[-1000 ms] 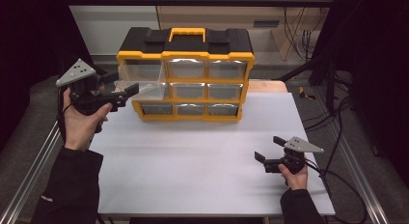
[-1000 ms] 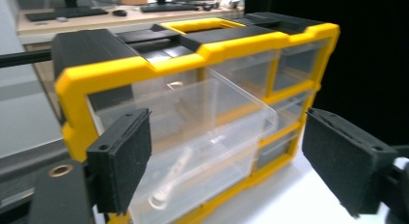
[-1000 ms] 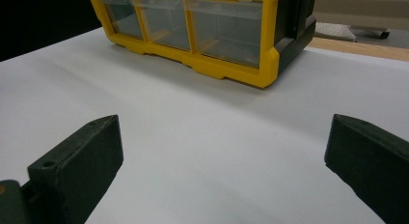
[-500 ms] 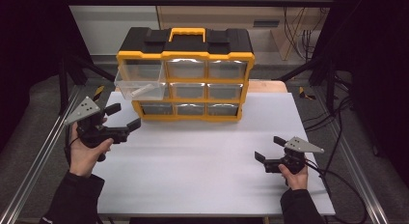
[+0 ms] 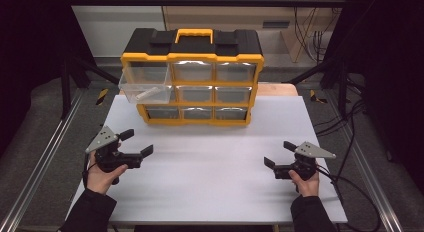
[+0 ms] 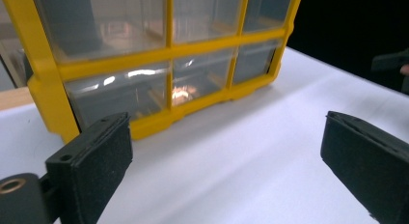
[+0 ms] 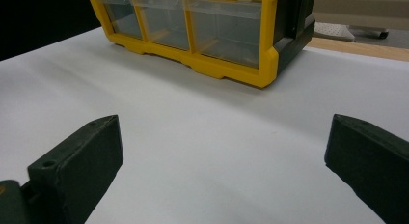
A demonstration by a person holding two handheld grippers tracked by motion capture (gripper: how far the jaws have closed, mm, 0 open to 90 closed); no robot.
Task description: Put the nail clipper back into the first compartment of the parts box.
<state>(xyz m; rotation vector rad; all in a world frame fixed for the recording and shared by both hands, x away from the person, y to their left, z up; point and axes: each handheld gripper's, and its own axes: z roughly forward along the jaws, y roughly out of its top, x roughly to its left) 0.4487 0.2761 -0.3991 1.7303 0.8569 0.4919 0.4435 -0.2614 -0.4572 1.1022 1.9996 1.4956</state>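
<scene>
Now, at about eight o'clock on the white surface, the left gripper hovers low with its jaws spread wide and nothing between them; they have just been opening. Up at eleven o'clock, the clear drawer sticks out of the left column of the yellow organizer, pulled partway forward, with a small pale item lying inside that is too small to identify. That drawer looks like thin, hard, see-through plastic: light, stiff and rather slick, likely to flex or crack under a hard pinch. A sensible hold would be on its front lip or front wall, squeezed gently and moved straight along its slot. The organizer itself, with a black top and a yellow carry handle, seems bulky enough to stay put while a drawer slides. No brand, label or writing can be read anywhere on it. At four o'clock, the right gripper rests near the surface's edge, jaws likewise apart and empty.
</scene>
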